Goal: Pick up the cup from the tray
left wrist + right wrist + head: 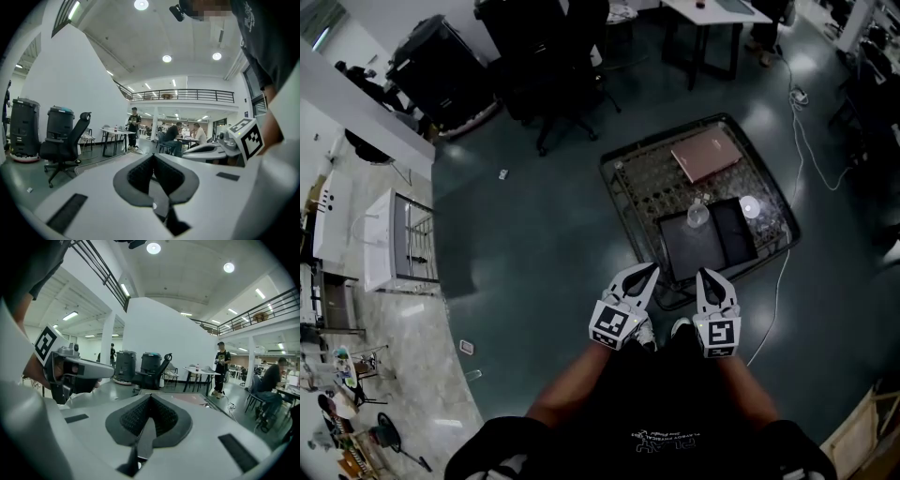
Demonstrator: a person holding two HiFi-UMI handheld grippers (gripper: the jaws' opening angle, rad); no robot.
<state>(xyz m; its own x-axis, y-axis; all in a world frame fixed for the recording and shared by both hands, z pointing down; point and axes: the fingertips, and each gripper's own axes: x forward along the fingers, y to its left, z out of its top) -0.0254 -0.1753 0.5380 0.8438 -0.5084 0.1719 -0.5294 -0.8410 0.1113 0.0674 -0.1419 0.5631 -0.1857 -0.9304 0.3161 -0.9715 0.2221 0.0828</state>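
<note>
A clear cup (697,215) stands at the far edge of a dark tray (692,251) on a low glass-topped table (633,202). A second pale cup (751,207) stands by a smaller dark tray (735,234) to its right. Both grippers are held side by side just short of the table's near edge, pointing toward it. My left gripper (648,270) (153,157) has its pads together with nothing between them. My right gripper (706,275) (150,397) is shut and empty too. Neither gripper view shows the cup.
A pink book (705,155) lies on the far part of the table. A black office chair (553,84) and black bins (441,66) stand beyond on the left. A white cable (811,141) trails over the floor to the right. A white cabinet (394,239) is at the left.
</note>
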